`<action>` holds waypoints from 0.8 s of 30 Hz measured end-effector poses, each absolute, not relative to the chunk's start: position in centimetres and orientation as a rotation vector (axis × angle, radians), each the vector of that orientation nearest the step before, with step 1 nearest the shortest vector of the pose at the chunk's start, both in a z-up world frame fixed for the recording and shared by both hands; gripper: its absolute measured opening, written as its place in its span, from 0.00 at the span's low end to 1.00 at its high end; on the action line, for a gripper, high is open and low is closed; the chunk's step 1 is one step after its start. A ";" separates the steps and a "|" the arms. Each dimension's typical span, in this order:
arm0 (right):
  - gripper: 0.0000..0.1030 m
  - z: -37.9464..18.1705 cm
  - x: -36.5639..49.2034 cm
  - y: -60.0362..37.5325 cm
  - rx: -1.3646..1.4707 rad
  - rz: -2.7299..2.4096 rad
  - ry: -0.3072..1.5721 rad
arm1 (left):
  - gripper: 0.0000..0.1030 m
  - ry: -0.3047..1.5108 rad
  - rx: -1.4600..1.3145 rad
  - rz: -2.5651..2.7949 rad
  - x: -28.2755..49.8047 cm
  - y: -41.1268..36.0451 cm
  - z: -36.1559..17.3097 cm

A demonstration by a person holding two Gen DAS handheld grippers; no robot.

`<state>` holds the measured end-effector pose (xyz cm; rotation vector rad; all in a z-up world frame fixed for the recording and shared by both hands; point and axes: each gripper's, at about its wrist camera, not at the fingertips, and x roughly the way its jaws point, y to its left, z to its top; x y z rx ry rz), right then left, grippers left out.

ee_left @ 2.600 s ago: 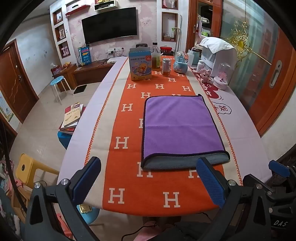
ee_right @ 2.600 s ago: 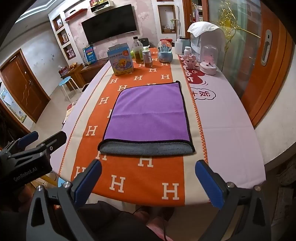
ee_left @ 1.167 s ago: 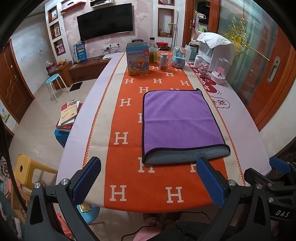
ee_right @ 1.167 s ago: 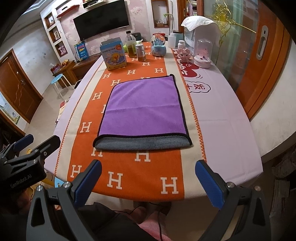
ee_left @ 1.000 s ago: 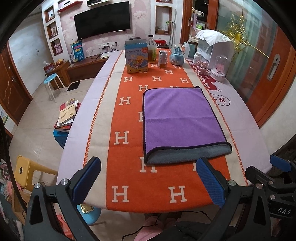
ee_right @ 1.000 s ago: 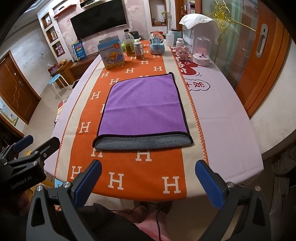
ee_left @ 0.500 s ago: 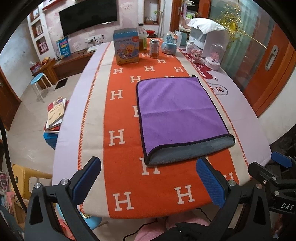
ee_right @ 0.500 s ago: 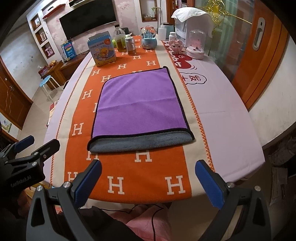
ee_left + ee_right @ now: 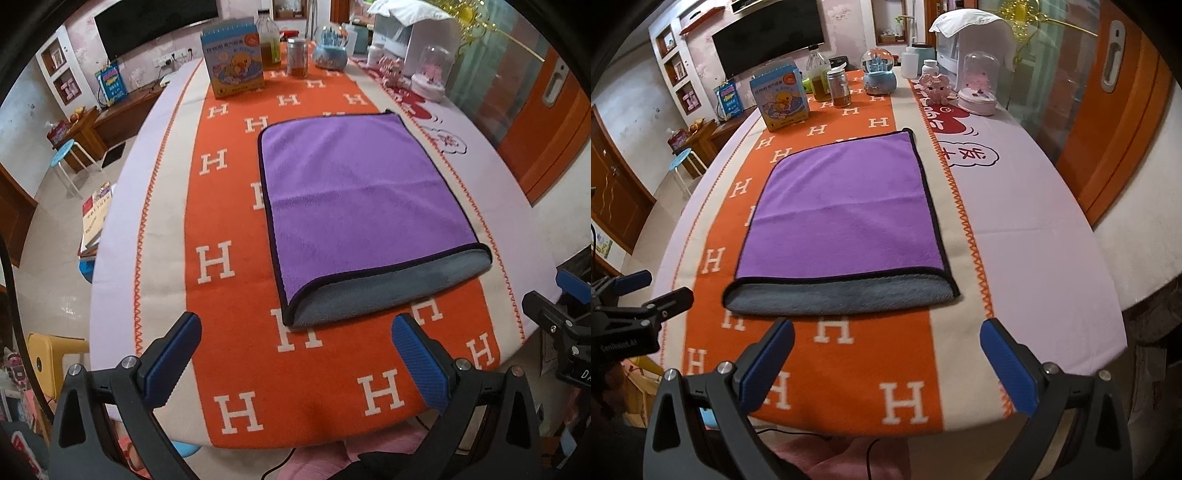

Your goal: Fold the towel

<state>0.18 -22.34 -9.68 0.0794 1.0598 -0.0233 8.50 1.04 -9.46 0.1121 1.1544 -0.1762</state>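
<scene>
The purple towel [image 9: 364,199] lies flat on the orange H-patterned runner [image 9: 229,258] of the tabletop [image 9: 1034,236], already folded once, its grey underside showing along the edge nearest the grippers. Over the last seconds both grippers have come forward and lower, so the towel sits closer to them than before. The left gripper [image 9: 295,360] and the right gripper [image 9: 886,363] hang spread wide, holding nothing, just short of that grey edge. This looks like the approach for a second fold.

Purple-and-grey towel [image 9: 362,199]; orange H-patterned runner [image 9: 236,373]
</scene>
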 end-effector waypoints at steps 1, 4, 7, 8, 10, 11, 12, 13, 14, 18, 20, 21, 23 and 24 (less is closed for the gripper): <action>0.98 -10.0 0.5 -22.6 0.081 -0.019 1.064 | 0.99 1.166 0.108 -0.172 8.8 0.9 -9.9; 0.97 -11.4 1.4 -23.4 0.080 -0.008 1.084 | 0.99 1.190 0.108 -0.160 9.7 0.4 -11.2; 0.94 -13.1 2.6 -24.3 0.086 -0.002 1.125 | 0.99 1.213 0.107 -0.139 10.6 0.1 -12.4; 0.93 -13.5 2.9 -24.6 0.096 -0.001 1.138 | 0.99 1.221 0.105 -0.130 10.9 0.1 -12.9; 0.93 -14.3 3.5 -25.1 0.105 0.003 1.154 | 0.99 1.252 0.120 -0.095 11.7 -0.1 -14.0; 0.93 -14.8 3.8 -25.3 0.102 0.007 1.164 | 0.99 1.264 0.120 -0.089 12.1 -0.1 -14.5; 0.92 -15.2 4.2 -25.5 0.096 0.014 1.172 | 0.99 1.272 0.118 -0.086 12.2 -0.1 -14.9; 0.90 -15.6 4.4 -25.6 0.092 0.021 1.176 | 0.99 1.284 0.114 -0.082 12.5 -0.1 -15.4; 0.87 -16.0 4.6 -25.7 0.085 0.030 1.181 | 0.99 1.294 0.110 -0.080 12.7 -0.1 -15.9; 0.84 -17.5 5.4 -26.3 0.054 0.056 1.192 | 0.99 1.328 0.110 -0.071 13.8 -0.1 -17.8; 0.81 -18.0 5.6 -26.6 0.050 0.069 1.195 | 0.97 1.336 0.118 -0.067 14.3 -0.2 -18.4; 0.81 -18.3 5.8 -26.8 0.047 0.076 1.196 | 0.97 1.341 0.121 -0.066 14.5 -0.3 -18.8; 0.77 -18.7 6.1 -26.9 0.034 0.083 1.201 | 0.96 1.350 0.125 -0.064 14.9 -0.1 -19.4; 0.76 -18.9 6.3 -27.0 0.028 0.086 1.203 | 0.96 1.355 0.124 -0.064 15.2 -0.2 -19.7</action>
